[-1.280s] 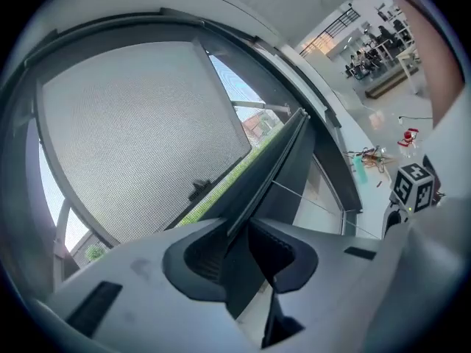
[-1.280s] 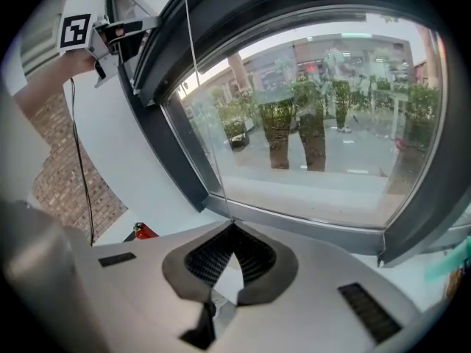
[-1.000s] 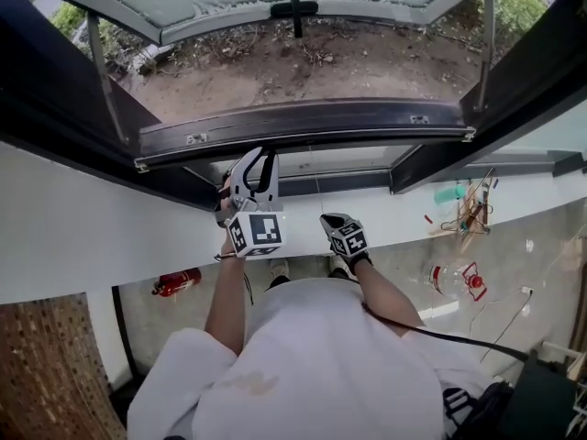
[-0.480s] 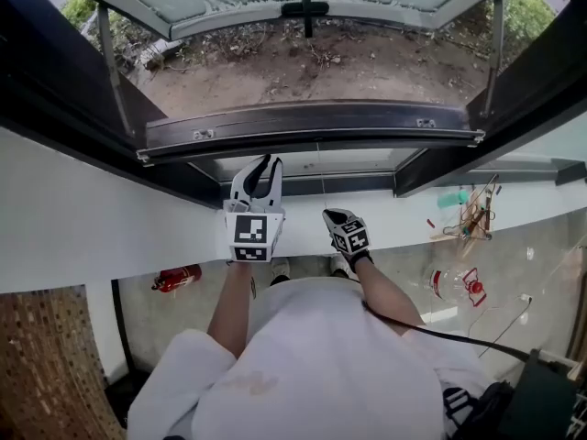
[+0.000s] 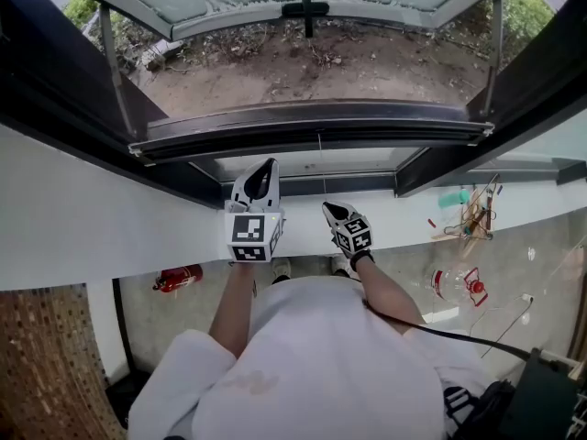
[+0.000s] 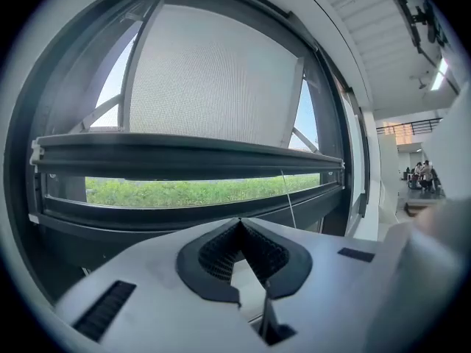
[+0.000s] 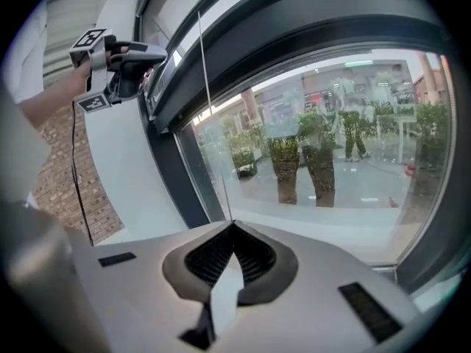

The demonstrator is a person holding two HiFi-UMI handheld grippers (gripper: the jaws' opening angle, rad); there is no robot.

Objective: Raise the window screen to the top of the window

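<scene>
Window screen (image 5: 312,122) is hanging low in the window opening. Its dark bottom rail (image 6: 184,157) is spanning the frame just above a narrow strip of greenery. You are holding both claws below that rail, and neither one is touching it.

Your right claw (image 7: 234,225) is pinching the thin cord (image 7: 210,109) that is coming down from the middle of the rail. Its jaws are pressing together on the cord, which is running straight up from their tips.

Your left claw (image 6: 239,223) is pointing toward the rail, just to the left of the cord. Its jaws have just been closing and are now meeting with nothing between them, and the cord is passing to their right.

The rail is showing as a long, dark, grooved bar with pale ends, sitting level across the frame. Above it, the outward-tilted pane is looking pale and finely textured.
</scene>
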